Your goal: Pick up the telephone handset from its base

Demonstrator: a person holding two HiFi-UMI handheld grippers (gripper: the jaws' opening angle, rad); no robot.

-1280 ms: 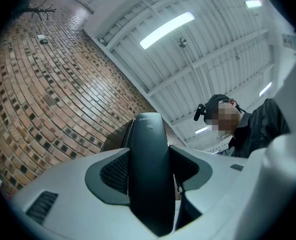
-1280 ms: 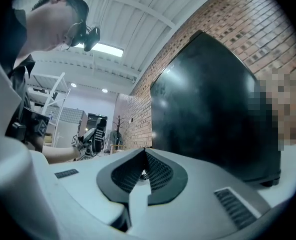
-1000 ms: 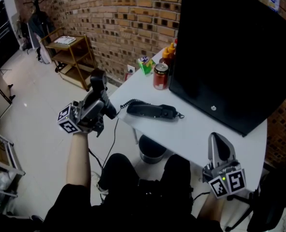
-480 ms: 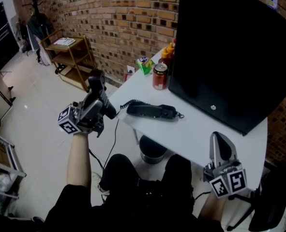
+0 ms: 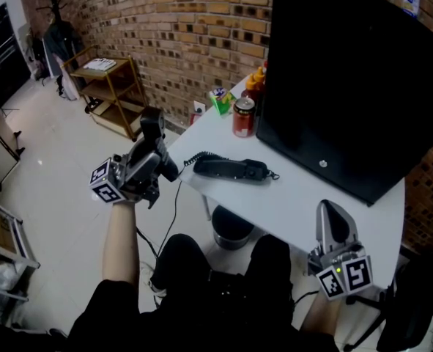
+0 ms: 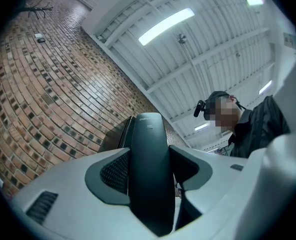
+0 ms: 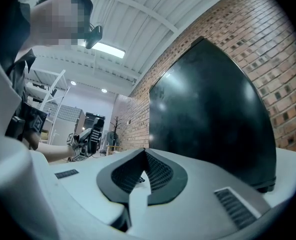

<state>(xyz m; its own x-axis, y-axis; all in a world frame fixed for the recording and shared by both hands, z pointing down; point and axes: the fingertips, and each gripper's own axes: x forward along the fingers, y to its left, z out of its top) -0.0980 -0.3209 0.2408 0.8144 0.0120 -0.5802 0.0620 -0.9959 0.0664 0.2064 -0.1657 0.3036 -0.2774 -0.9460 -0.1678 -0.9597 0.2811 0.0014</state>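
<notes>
My left gripper (image 5: 149,147) hangs in the air left of the white table (image 5: 289,204), tilted upward and shut on the black telephone handset (image 5: 152,125). In the left gripper view the handset (image 6: 149,134) stands upright between the two pads of that gripper (image 6: 150,173). The black telephone base (image 5: 231,169) lies on the table near its left corner, its coiled cord (image 5: 193,157) trailing off the edge. My right gripper (image 5: 335,220) rests at the table's near edge, shut with nothing in it; its jaws (image 7: 143,156) meet in the right gripper view.
A big black monitor (image 5: 348,79) fills the back of the table. A red can (image 5: 243,116), orange bottles (image 5: 256,79) and a green box (image 5: 220,97) stand beside it. A bin (image 5: 227,226) sits under the table, and a wooden shelf cart (image 5: 106,86) stands by the brick wall.
</notes>
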